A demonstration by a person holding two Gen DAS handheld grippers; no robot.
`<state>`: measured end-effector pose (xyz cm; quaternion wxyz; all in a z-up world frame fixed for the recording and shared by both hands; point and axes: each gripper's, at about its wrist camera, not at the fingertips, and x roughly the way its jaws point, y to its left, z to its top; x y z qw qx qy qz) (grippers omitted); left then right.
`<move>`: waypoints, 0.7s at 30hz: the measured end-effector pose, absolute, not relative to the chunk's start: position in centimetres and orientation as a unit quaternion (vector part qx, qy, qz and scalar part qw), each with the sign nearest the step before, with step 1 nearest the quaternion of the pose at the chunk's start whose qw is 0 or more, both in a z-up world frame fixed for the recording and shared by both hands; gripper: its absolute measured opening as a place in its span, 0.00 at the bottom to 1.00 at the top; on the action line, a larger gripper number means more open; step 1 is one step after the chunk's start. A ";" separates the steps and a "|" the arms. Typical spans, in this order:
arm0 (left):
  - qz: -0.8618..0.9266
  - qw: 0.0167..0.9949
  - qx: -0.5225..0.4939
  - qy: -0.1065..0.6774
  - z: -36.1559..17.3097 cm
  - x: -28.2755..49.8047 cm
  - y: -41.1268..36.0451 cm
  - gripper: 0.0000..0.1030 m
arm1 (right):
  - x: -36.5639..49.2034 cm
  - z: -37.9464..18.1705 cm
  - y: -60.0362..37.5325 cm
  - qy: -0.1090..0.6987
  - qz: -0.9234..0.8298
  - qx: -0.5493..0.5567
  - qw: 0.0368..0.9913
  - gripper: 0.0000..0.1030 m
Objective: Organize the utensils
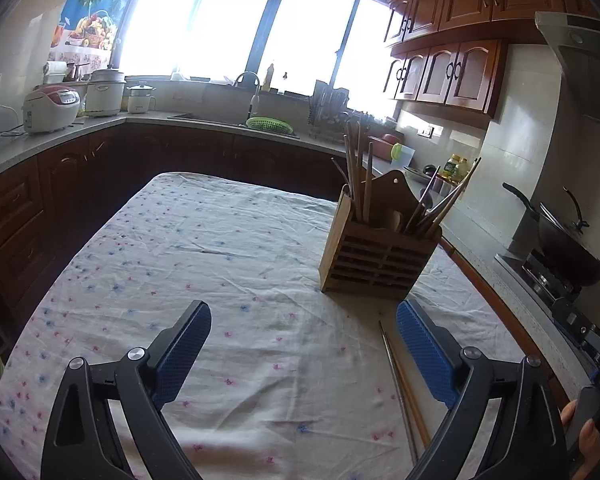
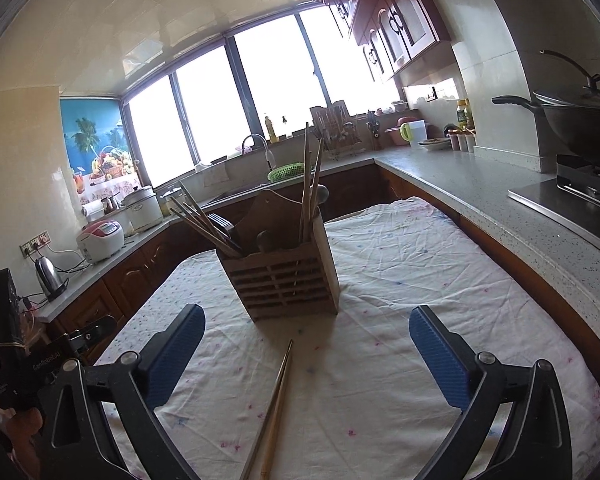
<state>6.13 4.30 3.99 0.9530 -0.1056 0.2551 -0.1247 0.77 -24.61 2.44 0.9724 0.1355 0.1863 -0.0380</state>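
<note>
- Right wrist view: right tool gaping apart over loose chopsticks lying near tabletop's front edge.
- Left tool hanging apart, empty.
- Holder already carrying most utensils; this pair remaining.

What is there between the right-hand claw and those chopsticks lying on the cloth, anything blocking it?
Nothing visible blocks them. The right gripper is open, and the loose chopsticks lie on bare tablecloth between its fingers. The cloth from them to the wooden holder also looks bare.
</note>
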 end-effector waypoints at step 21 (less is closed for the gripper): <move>-0.076 0.974 -0.002 0.214 0.8 -0.6 1.3 0.99 | -3.3 0.3 -20.6 0.154 -0.072 0.036 0.985 1.00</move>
